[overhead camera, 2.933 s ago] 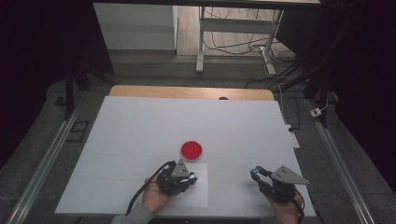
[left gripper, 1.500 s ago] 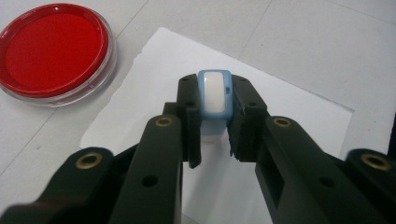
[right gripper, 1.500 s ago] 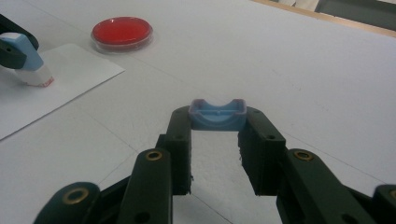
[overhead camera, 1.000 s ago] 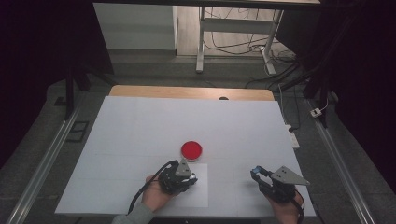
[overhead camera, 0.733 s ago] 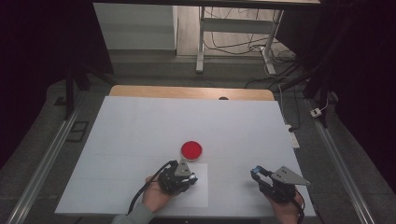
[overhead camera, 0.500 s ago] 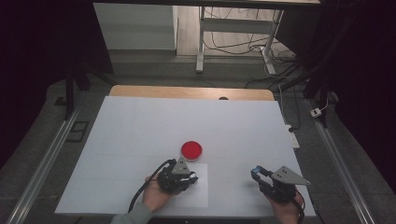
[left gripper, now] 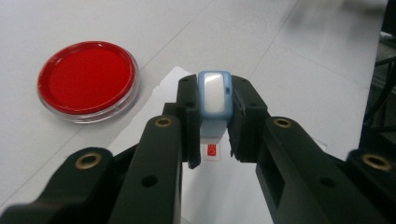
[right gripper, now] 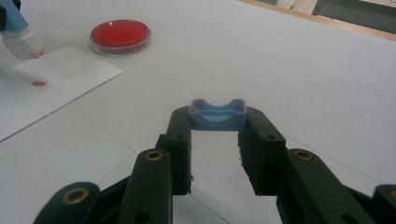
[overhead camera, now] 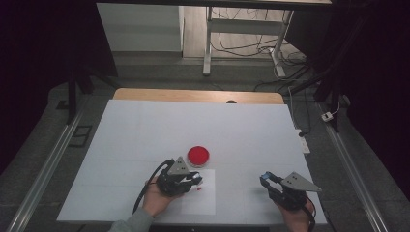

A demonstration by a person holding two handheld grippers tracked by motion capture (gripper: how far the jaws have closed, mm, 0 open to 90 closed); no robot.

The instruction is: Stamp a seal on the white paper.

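My left gripper (left gripper: 215, 126) is shut on a small blue-and-white stamp (left gripper: 215, 95), held just above a white sheet of paper (left gripper: 159, 95). A small red print (left gripper: 212, 150) sits on the paper right below the stamp. A round red ink pad (left gripper: 87, 79) lies beside the sheet's far corner. In the high view the left gripper (overhead camera: 193, 180) is at the front centre, with the ink pad (overhead camera: 198, 155) just beyond it. My right gripper (right gripper: 217, 123) is shut on a small blue cap (right gripper: 217, 114) over the bare table. In the high view the right gripper (overhead camera: 265, 180) is at the front right.
The white table (overhead camera: 145, 130) ends in a wooden strip (overhead camera: 193, 95) at the far side. Metal rails (overhead camera: 48, 164) run along both sides, and cables (overhead camera: 251, 43) lie on the floor beyond. The stamp (right gripper: 16, 32), paper (right gripper: 60, 70) and ink pad (right gripper: 120, 33) show far left in the right gripper view.
The left gripper has shifted only slightly over the paper. The right gripper has stayed where it was.
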